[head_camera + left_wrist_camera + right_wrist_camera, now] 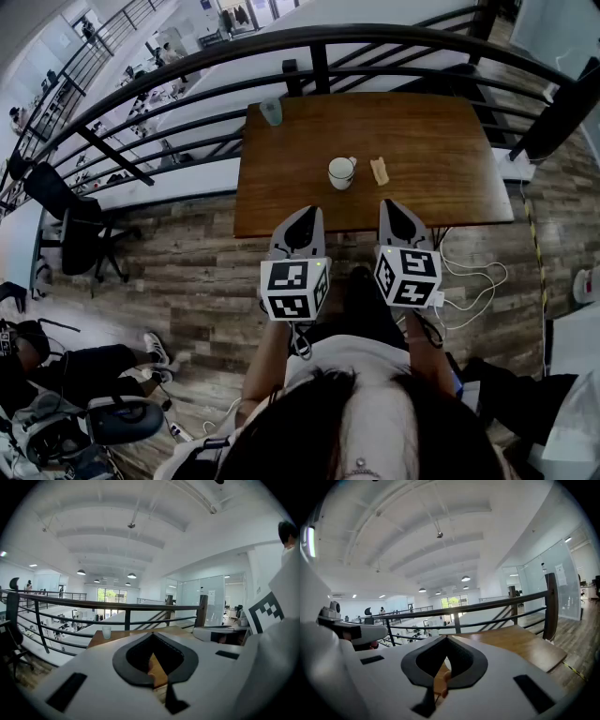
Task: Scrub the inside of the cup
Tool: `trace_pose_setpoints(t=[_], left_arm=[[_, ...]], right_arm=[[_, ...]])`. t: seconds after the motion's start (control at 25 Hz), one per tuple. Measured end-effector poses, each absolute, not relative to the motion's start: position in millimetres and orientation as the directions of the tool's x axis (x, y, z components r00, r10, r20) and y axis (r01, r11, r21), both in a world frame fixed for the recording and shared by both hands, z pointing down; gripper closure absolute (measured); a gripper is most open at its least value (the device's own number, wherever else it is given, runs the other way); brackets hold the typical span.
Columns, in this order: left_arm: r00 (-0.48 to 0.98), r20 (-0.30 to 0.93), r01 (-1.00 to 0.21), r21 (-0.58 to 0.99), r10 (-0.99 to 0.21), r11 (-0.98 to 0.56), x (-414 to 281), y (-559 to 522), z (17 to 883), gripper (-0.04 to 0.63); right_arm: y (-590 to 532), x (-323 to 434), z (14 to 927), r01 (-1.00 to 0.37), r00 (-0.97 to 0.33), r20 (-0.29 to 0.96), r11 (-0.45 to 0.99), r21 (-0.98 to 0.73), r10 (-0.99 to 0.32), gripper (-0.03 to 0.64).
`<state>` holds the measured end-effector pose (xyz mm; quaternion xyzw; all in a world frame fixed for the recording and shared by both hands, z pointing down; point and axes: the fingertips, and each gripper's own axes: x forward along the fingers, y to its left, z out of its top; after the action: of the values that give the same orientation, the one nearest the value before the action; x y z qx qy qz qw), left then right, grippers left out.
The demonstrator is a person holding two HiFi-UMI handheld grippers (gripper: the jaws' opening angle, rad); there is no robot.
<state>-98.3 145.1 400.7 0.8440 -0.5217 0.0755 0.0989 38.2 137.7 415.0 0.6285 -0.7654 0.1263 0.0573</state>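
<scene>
1 table [441, 141] w/ 3 items — 1 white cup [341, 172], 1 glass [271, 112], 1 tan sponge [379, 171] — plus 2 grippers [305, 216] [392, 207].

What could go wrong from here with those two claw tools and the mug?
1. The white mug and the tan pad lie close together, so reaching for one could knock the other.
2. The left gripper and right gripper are both shut and empty; unless one steadies the mug, scrubbing may tip it.
3. The clear tumbler stands near the far edge of the table by the railing; a bump might send it over.
</scene>
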Motion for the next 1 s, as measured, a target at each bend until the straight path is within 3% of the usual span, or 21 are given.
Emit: trace_pose_setpoints(t=[1.0], left_arm=[[0.477, 0.273, -0.879, 0.127, -0.836, -0.460, -71, 31, 450, 0.584]], right_arm=[[23, 61, 454, -0.972, -0.233, 0.360, 0.199, -0.128, -0.903, 0.578]])
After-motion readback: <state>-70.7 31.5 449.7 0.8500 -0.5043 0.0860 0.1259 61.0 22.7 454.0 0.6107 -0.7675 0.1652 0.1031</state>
